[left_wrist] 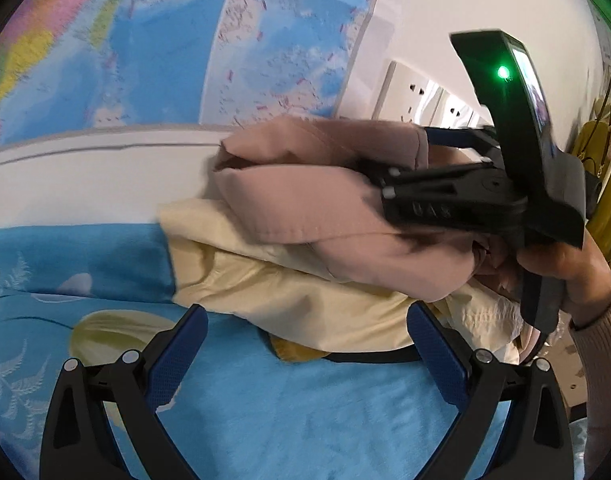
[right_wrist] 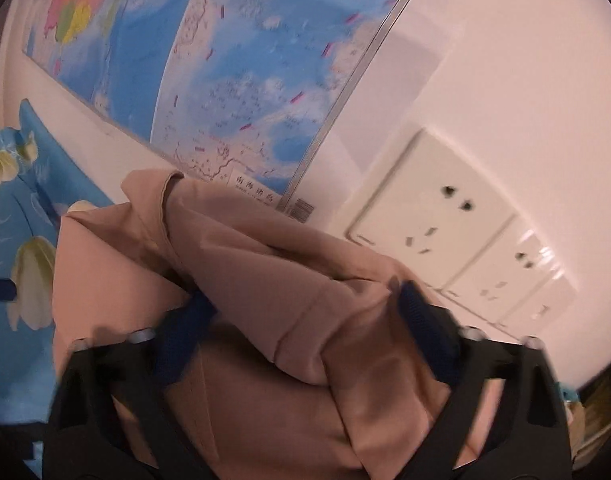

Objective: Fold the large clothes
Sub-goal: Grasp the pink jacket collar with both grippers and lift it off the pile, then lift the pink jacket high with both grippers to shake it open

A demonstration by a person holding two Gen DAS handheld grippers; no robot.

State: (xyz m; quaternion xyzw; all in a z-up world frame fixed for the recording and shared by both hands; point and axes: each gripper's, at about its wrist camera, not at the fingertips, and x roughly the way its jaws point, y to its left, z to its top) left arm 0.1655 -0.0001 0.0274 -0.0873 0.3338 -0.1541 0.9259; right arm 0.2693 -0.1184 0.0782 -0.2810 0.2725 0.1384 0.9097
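- Pink garment: a bulky, already doubled-over bundle lying on top of a cream garment, both on the blue flowered bedspread, at the far side near the white wall with the map and the sockets.
- Right gripper: its blue pads sit on either side of a thick fold of the pink cloth. The jaws stand about half closed around it, and the cloth bunches between them, so I judge it gripped.
- Left gripper: jaws wide apart and empty, hovering over the bedspread just near the cream garment's near edge.
- The person's hand holds the right gripper's handle at the right of the pile.
- Step in hand, as I judge it: carrying or turning over a fold of the pink piece, late in its folding.
- Next move calls for laying the fold flat and square on the bundle, then releasing without dragging the layers; the free left gripper could steady the pile's near edge.
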